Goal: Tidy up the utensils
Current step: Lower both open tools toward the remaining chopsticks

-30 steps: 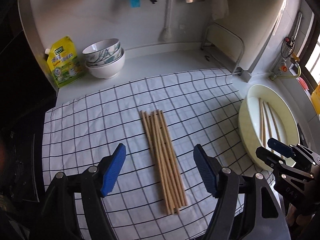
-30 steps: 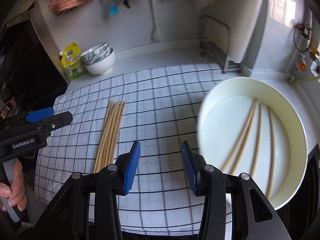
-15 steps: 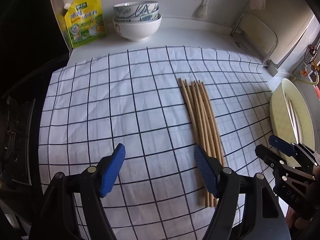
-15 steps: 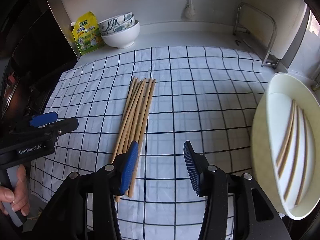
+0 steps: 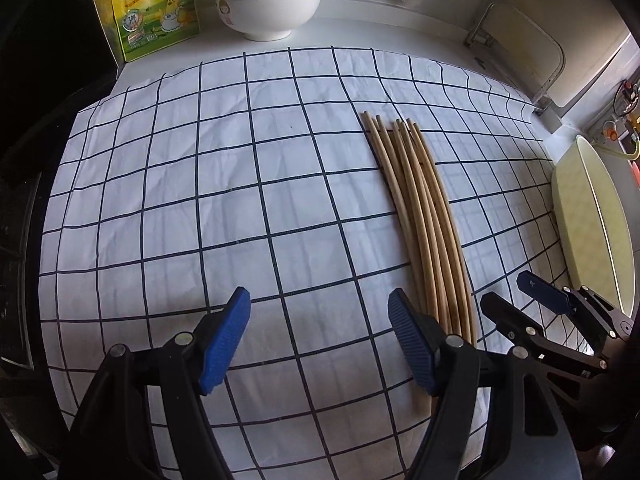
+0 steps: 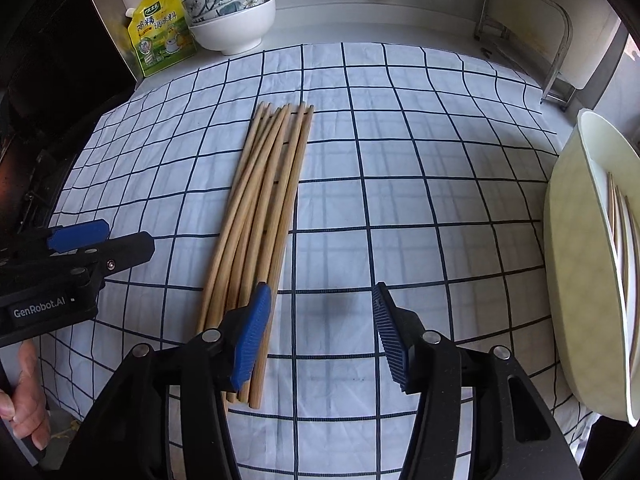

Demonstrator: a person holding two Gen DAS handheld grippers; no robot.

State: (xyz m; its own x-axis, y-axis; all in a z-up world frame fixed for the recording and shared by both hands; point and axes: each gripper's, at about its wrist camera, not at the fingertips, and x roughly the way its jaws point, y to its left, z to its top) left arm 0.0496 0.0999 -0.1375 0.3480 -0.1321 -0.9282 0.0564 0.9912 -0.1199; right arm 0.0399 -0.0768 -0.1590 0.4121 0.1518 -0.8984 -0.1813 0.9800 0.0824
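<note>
Both grippers empty: left gripper (image 5: 318,342) wide open, right gripper (image 6: 320,334) jaws have just been opening. Chopsticks (image 6: 260,232) lie bundled on the checked cloth (image 6: 420,200), at 11 o'clock from the right one. Risk: pinching several sticks and scattering the rest

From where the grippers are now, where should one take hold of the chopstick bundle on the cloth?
Probably at the near ends of the chopstick bundle, from above, jaws across the sticks: they lie flat and parallel beside the open right gripper, whose jaws have just been opening.
</note>
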